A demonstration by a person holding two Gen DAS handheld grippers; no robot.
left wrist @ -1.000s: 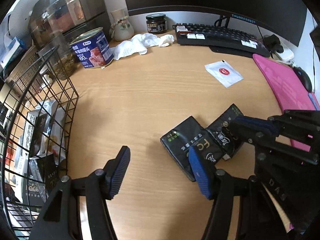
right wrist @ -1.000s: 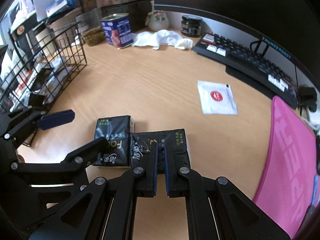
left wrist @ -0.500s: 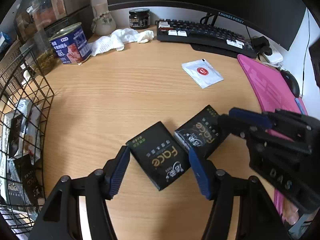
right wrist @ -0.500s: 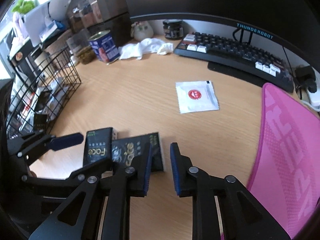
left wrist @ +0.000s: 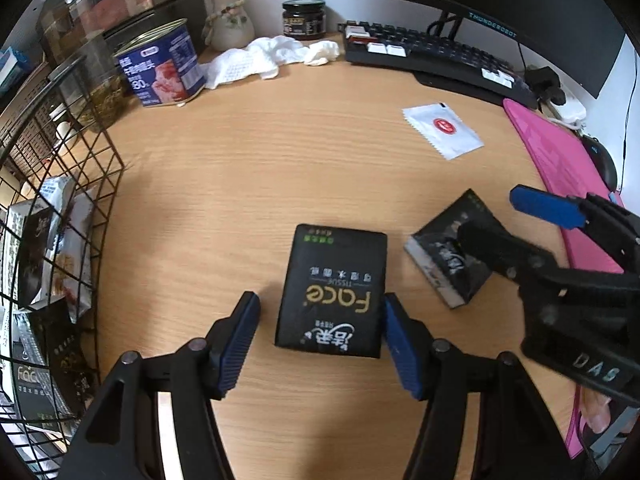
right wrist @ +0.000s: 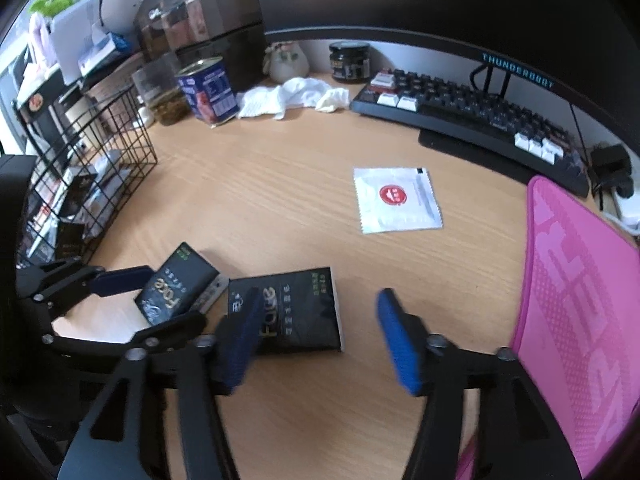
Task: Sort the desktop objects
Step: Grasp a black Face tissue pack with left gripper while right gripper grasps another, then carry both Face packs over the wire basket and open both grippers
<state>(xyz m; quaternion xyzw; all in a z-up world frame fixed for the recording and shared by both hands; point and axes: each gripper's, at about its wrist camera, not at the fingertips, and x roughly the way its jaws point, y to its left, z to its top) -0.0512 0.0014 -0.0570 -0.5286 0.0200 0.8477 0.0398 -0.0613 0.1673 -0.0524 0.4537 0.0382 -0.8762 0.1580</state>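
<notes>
Pale wood-grain desk (left wrist: 248,184) carries everything, with a black monitor (right wrist: 400,0) and a black keyboard (right wrist: 472,116) along its far edge. Next in size, a pink mouse mat (right wrist: 580,280) covers the right edge and a black wire basket (left wrist: 52,216) holding packets stands at the left edge. Near the far left corner sit a blue tin can (left wrist: 162,68), a crumpled white cloth (left wrist: 264,60) and a dark glass jar (left wrist: 303,19). A white sachet with a red dot (right wrist: 396,200) lies flat toward the far right. At the near edge lie two black tissue packs: the left black tissue pack (left wrist: 334,292) sits flat between the blue pads of the left gripper (left wrist: 320,340), which stands half open, with a gap on the left side, gripping nothing. The right black tissue pack (right wrist: 298,312) lies just beside it, under the right gripper (right wrist: 316,340), whose jaws have just been opening and now stand apart above the pack, clear of it.
</notes>
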